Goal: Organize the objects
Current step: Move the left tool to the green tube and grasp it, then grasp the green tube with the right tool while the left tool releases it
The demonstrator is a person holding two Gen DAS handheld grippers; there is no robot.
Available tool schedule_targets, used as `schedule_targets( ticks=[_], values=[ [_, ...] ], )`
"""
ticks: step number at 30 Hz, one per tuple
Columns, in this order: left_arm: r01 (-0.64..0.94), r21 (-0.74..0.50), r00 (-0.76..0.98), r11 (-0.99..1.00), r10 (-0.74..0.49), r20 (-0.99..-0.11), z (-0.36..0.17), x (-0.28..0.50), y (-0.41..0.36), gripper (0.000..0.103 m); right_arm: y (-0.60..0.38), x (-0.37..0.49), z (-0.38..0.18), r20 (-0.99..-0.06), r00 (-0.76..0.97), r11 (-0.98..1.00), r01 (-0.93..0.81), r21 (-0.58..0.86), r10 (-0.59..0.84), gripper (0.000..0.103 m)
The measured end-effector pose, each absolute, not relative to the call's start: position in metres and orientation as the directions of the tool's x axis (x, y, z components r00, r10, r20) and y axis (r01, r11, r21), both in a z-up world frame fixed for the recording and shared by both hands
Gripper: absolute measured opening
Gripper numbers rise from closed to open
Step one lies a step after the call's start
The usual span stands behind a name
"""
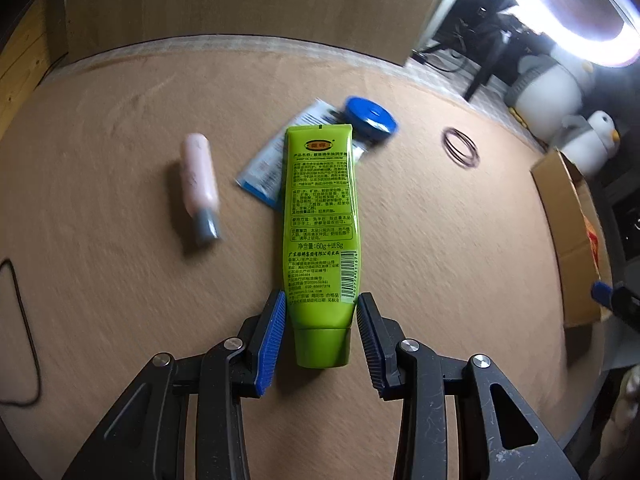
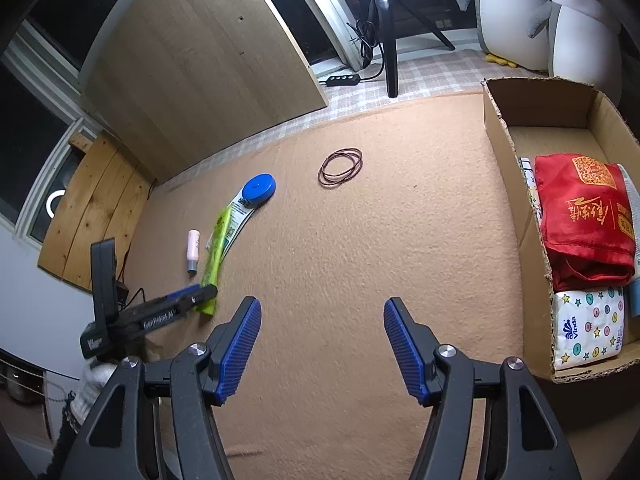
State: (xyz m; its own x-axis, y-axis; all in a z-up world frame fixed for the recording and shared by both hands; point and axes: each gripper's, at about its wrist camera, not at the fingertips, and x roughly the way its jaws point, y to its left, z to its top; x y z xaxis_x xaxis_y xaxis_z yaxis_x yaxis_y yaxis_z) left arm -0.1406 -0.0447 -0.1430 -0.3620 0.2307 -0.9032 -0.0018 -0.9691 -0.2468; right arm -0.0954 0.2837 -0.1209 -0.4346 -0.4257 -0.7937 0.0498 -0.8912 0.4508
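My left gripper is shut on the cap end of a green tube, which sticks out forward above the tan mat. In the right wrist view the left gripper holds the green tube at the left. On the mat lie a pink bottle, a blue-and-white sachet, a blue round tin and brown hair rings. My right gripper is open and empty over the mat. The cardboard box stands to its right.
The box holds a red cloth pouch and a tissue pack. Plush penguins and a tripod stand beyond the mat. A wooden board leans at the back left. A black cable lies at the mat's left edge.
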Motion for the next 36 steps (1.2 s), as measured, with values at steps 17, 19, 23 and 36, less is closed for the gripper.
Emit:
schedule_targets(
  ticks=[17, 19, 23, 36],
  values=[
    [-0.067, -0.367, -0.297, -0.928, 0.370, -0.880, -0.145, -0.077, 0.042, 0.046, 0.272, -0.091, -0.149, -0.818, -0.325, -0.875, 0.077, 0.477, -0.475, 0.060],
    [-0.079, -0.390, -0.285, -0.917, 0.396, -0.873, -0.144, -0.074, 0.042, 0.046, 0.267, -0.094, -0.155, -0.823, -0.284, -0.867, 0.080, 0.491, -0.492, 0.060],
    [-0.101, -0.397, -0.273, -0.912, 0.409, -0.871, -0.146, -0.076, 0.042, 0.050, 0.251, -0.097, -0.166, -0.822, -0.211, -0.848, 0.100, 0.520, -0.528, 0.060],
    [-0.113, -0.450, -0.260, -0.886, 0.463, -0.847, -0.150, -0.082, 0.040, 0.048, 0.203, -0.109, -0.193, -0.828, -0.070, -0.828, 0.127, 0.546, -0.557, 0.049]
  ],
)
